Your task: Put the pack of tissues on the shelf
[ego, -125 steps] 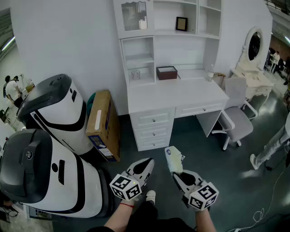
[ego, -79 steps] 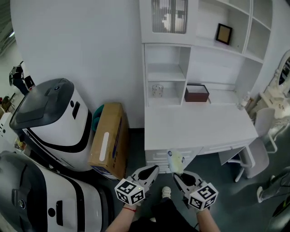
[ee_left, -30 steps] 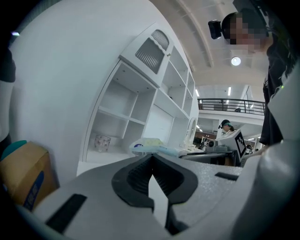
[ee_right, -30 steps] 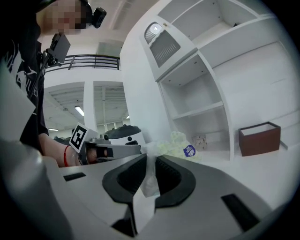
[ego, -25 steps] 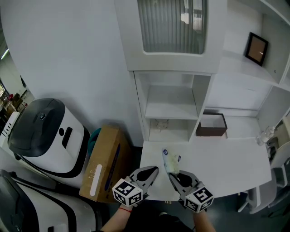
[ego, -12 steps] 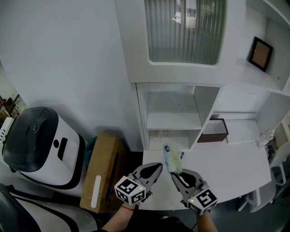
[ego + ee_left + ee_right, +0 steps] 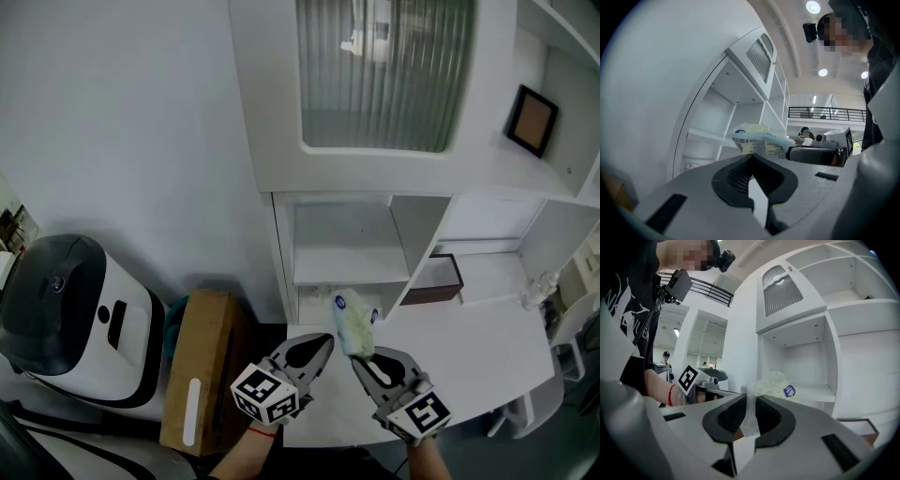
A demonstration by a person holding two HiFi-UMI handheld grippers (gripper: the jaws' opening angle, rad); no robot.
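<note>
Above the bench [image 7: 469, 352], head view: right hand-held gripper [image 7: 364, 356] clamped on the pack of tissues [image 7: 351, 322], which sticks out at 12 o'clock, in front of the shelf [image 7: 347, 274]. Left gripper view: left hand-held gripper [image 7: 751, 157] jaws together, empty; pack at 12 o'clock. Right gripper view: wrapper edge pinched between the jaws.

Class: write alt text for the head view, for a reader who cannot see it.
The right gripper holds a pale green plastic pack of tissues up before an open white shelf above a white desk. The left gripper, shut and empty, is beside it; a brown cardboard box stands at left.
</note>
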